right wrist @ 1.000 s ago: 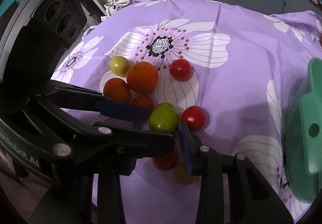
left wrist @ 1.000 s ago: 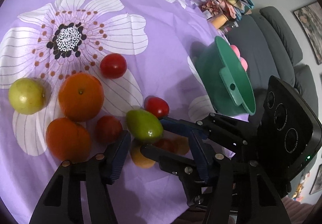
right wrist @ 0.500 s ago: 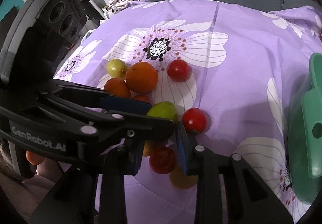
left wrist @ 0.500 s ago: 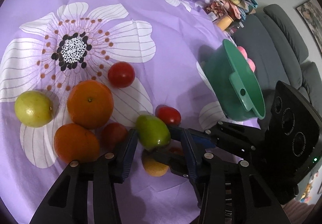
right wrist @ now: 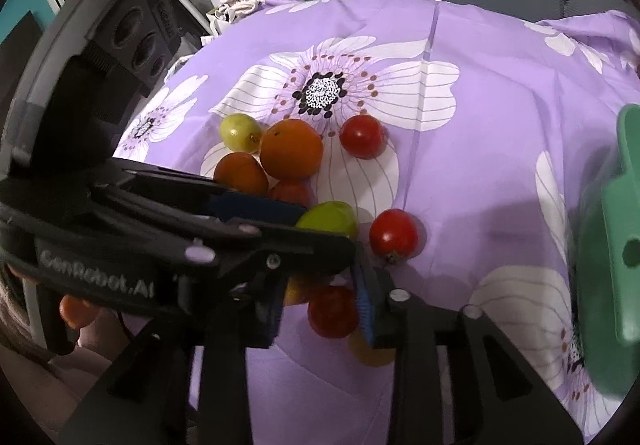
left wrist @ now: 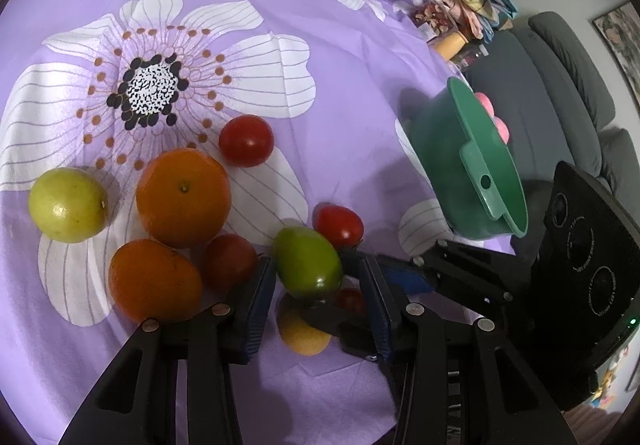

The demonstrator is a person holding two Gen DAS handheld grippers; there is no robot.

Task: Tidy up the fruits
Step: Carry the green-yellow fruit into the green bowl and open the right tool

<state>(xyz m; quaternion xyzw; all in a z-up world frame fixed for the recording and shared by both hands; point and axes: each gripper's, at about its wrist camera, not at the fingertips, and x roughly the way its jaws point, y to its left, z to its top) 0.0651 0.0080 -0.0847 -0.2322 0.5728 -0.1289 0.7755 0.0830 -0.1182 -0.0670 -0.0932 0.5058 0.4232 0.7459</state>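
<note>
Fruits lie in a cluster on a purple flowered cloth (left wrist: 340, 57). In the left wrist view my left gripper (left wrist: 316, 285) has its pads either side of a green oval fruit (left wrist: 308, 265); the jaws look close to it, open. My right gripper (right wrist: 320, 309) crosses under the left one and brackets a small red tomato (right wrist: 332, 311), with a yellow fruit (right wrist: 372, 353) just behind it. Two oranges (left wrist: 184, 197), a yellow-green lime (left wrist: 68, 205) and red tomatoes (left wrist: 246, 141) lie to the left.
A green bowl (left wrist: 472, 173) with pink items inside stands at the right, near the cloth's edge; it shows in the right wrist view (right wrist: 616, 245) too. A grey sofa (left wrist: 560, 85) lies beyond it. Clutter sits at the far corner.
Both grippers have moved forward and lower into the fruit cluster. The left jaws have narrowed around the green fruit. The right jaws now bracket the small red tomato.
</note>
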